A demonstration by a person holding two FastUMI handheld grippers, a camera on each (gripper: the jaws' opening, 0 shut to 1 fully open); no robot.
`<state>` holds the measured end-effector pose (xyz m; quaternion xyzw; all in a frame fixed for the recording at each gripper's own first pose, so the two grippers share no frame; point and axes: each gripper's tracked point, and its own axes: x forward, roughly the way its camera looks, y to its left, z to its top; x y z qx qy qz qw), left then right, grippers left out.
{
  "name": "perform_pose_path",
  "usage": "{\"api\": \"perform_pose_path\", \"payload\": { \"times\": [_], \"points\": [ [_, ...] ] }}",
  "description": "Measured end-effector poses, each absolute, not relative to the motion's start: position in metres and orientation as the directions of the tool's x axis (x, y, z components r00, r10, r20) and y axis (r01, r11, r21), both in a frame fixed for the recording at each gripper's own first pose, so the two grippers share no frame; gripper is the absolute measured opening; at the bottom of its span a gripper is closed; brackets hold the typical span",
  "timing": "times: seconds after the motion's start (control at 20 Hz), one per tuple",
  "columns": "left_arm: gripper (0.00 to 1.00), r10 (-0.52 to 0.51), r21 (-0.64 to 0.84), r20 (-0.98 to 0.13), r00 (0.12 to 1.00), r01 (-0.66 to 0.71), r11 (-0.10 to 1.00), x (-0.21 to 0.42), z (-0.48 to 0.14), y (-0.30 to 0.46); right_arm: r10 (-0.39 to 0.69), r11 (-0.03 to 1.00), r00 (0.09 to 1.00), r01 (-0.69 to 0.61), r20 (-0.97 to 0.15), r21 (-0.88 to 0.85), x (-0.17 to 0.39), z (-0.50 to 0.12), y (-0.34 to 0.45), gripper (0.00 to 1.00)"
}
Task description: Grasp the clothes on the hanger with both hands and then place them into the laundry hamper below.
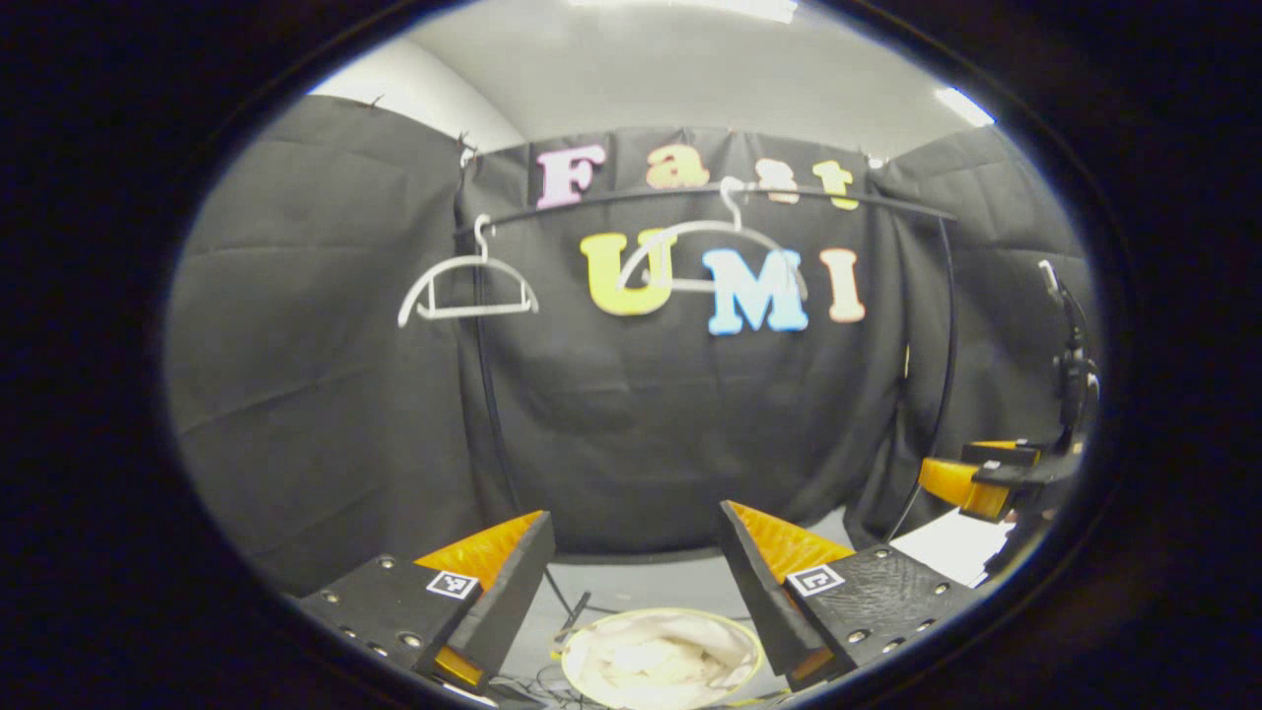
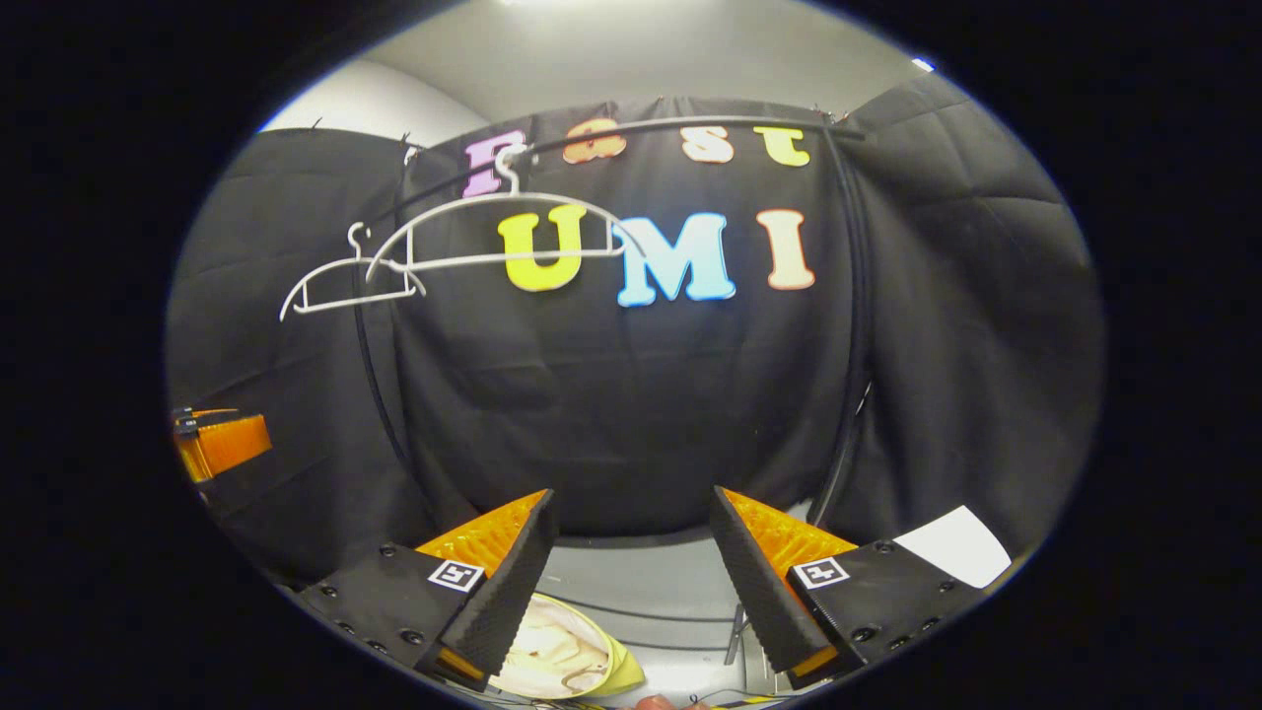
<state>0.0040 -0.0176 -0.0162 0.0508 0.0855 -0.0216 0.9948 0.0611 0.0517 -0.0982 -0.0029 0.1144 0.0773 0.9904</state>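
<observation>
Left gripper view, left to right: bare hanger [image 1: 465, 286] near the left end of the rail [image 1: 789, 194]; second bare hanger [image 1: 705, 251] toward mid-rail; other hand-held gripper [image 1: 971, 480] at the far right edge. Below, left hand-held gripper [image 1: 636, 577] released, fingers spread wide, nothing between them. Directly beneath the gap, laundry hamper [image 1: 735, 631] on the floor, pale clothes [image 1: 656, 659] bunched inside, within its rim.

Right gripper view, left to right: both hangers [image 2: 345, 281] [image 2: 508, 232] empty on the rail; right hand-held gripper [image 2: 631, 567] likewise released and empty; hamper rim and garment [image 2: 552, 651] low, just left of the gap.

Handling, by judgement: cloth light, limp, shapeless, non-fragile, prone to slipping from a shallow pinch. Best taken at two well-separated folds or at a bunched thickness, pinched deep, never by a single loose layer. Placement apparently complete.
</observation>
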Motion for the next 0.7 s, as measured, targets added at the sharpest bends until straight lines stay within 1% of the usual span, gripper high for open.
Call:
{"api": "perform_pose_path", "payload": {
  "times": [0.15, 0.3, 0.55, 0.7],
  "points": [
    [0.99, -0.041, 0.083, -0.085, 0.996, 0.048, 0.995, 0.0, 0.039, -0.04, 0.154, 0.988, 0.974, -0.147, -0.165, 0.05, 0.057, -0.062, 0.029, 0.98],
    [0.98, -0.038, 0.067, -0.033, 0.999, 0.04, 0.997, -0.03, 0.081, -0.074, 0.169, 0.984, 0.98, -0.162, -0.105, 0.072, 0.058, -0.028, 0.014, 0.98],
    [0.98, -0.052, 0.06, 0.018, 0.999, 0.05, 0.997, -0.056, 0.119, -0.096, 0.16, 0.982, 0.987, -0.159, 0.002, 0.1, 0.048, 0.022, -0.003, 0.98],
    [0.98, -0.047, 0.066, 0.034, 0.998, 0.045, 0.997, -0.065, 0.131, -0.088, 0.121, 0.988, 0.99, -0.127, 0.072, 0.091, 0.037, 0.045, -0.011, 0.98]
  ]
}}
